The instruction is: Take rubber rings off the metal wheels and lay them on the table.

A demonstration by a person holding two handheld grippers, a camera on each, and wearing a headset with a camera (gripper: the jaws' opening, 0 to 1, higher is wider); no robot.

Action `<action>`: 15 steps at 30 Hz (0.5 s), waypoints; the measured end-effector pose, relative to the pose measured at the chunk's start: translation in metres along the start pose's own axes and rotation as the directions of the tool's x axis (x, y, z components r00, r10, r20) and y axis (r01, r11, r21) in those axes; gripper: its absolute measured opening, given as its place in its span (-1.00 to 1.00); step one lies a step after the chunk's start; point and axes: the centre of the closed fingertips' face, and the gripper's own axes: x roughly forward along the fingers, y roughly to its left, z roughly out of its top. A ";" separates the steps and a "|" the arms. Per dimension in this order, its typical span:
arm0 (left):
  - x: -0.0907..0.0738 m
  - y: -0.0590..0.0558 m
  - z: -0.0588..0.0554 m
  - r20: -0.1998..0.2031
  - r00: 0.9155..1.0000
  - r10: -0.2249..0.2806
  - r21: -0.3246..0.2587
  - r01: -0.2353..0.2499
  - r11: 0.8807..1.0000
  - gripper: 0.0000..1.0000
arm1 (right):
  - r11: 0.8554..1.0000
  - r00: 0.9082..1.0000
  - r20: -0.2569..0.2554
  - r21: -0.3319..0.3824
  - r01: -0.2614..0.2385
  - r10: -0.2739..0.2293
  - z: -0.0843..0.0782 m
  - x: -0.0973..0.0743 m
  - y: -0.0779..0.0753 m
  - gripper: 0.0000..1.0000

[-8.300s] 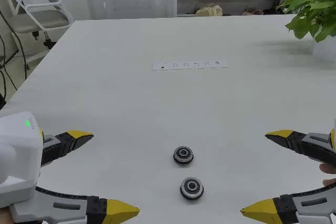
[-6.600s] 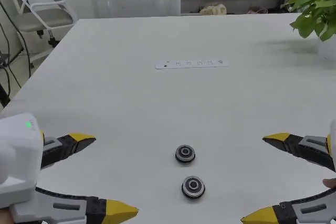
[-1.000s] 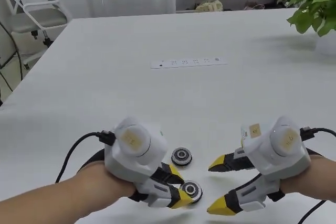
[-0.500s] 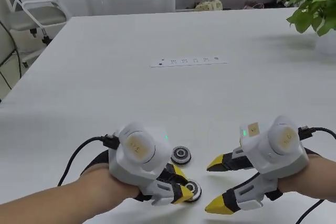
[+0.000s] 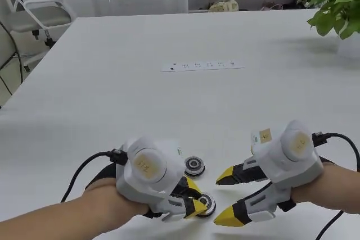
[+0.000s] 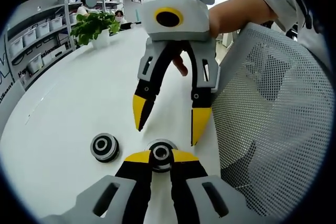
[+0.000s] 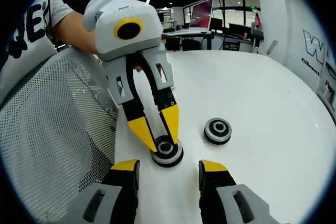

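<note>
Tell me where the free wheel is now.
In the head view the free wheel lies on the table, just beyond the near wheel held by the left gripper.

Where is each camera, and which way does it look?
Head view: on the person's headset, looking forward and down at the table; both arms, the left hand-held gripper and right hand-held gripper show.
Left gripper view: on the left hand-held gripper, looking along its jaws, shut on the near wheel, toward the right one.
Right gripper view: on the right hand-held gripper, looking past its open jaws at the left one.
Both gripper views share the near wheel and far wheel.
</note>
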 end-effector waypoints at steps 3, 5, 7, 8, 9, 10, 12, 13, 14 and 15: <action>0.000 0.000 0.000 0.005 1.000 -0.001 -0.003 0.001 1.000 -0.85 | 1.000 1.000 -0.009 -0.004 -0.015 0.015 0.000 0.004 0.002 -0.19; -0.001 0.000 0.000 0.007 1.000 -0.001 -0.002 0.001 1.000 -0.85 | 1.000 1.000 -0.013 -0.003 -0.024 0.024 0.001 0.006 0.002 -0.22; -0.001 -0.001 -0.001 0.007 1.000 -0.001 -0.002 0.001 1.000 -0.85 | 1.000 1.000 -0.013 0.000 -0.026 0.026 0.001 0.009 0.001 -0.26; -0.001 -0.001 -0.001 0.007 1.000 -0.001 -0.001 0.001 1.000 -0.85 | 1.000 1.000 -0.013 0.004 -0.026 0.026 0.001 0.009 0.000 -0.29; -0.002 -0.001 -0.001 0.008 1.000 -0.001 -0.001 0.001 1.000 -0.85 | 1.000 1.000 -0.012 0.008 -0.026 0.026 0.001 0.010 -0.001 -0.31; -0.002 -0.001 -0.001 0.008 1.000 -0.001 -0.001 0.001 1.000 -0.85 | 0.999 1.000 -0.008 0.018 -0.027 0.027 0.001 0.011 -0.001 -0.33; -0.002 -0.001 -0.001 0.010 1.000 -0.001 -0.001 0.001 1.000 -0.85 | 0.999 1.000 -0.001 0.034 -0.028 0.028 0.003 0.012 -0.003 -0.37; -0.002 -0.001 -0.002 0.010 1.000 -0.001 -0.001 0.001 1.000 -0.85 | 0.999 1.000 0.003 0.039 -0.029 0.029 0.004 0.012 -0.003 -0.38; -0.002 -0.001 -0.002 0.011 1.000 0.000 -0.002 0.000 1.000 -0.85 | 0.998 0.999 0.008 0.046 -0.034 0.034 0.004 0.013 -0.002 -0.39; -0.002 -0.001 -0.002 0.011 1.000 0.000 -0.002 0.000 1.000 -0.85 | 0.998 0.999 0.008 0.050 -0.035 0.034 0.004 0.014 -0.002 -0.39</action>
